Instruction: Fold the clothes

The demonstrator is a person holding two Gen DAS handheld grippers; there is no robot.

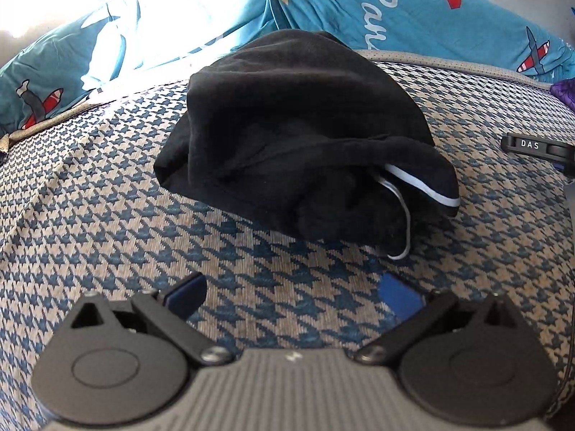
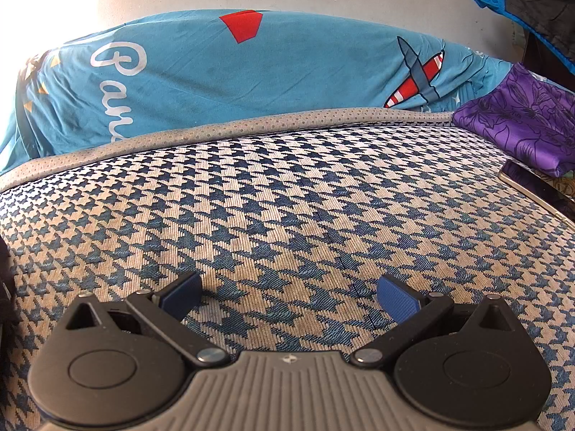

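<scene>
While both grippers sit empty: nothing is gripped yet, so the step, as I judge it, is a first hold on the garment
Left gripper (image 1: 293, 296): fingers spread wide, low over the mattress (image 1: 107, 194), just short of the bundle
Right gripper (image 2: 289, 296): fingers apart over bare houndstooth, holding nothing
Black garment (image 1: 305, 143): bunched mid-mattress, near the blue bedding (image 1: 449, 28) at the far edge
Doing it well: pinch one outer layer only, clear of the white drawstring (image 1: 404, 226), then spread flat
Axis: runs near-to-far, open drawstring end toward the camera

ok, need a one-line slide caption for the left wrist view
Left gripper open and empty above the houndstooth mattress, facing a folded black garment with white trim.
</scene>
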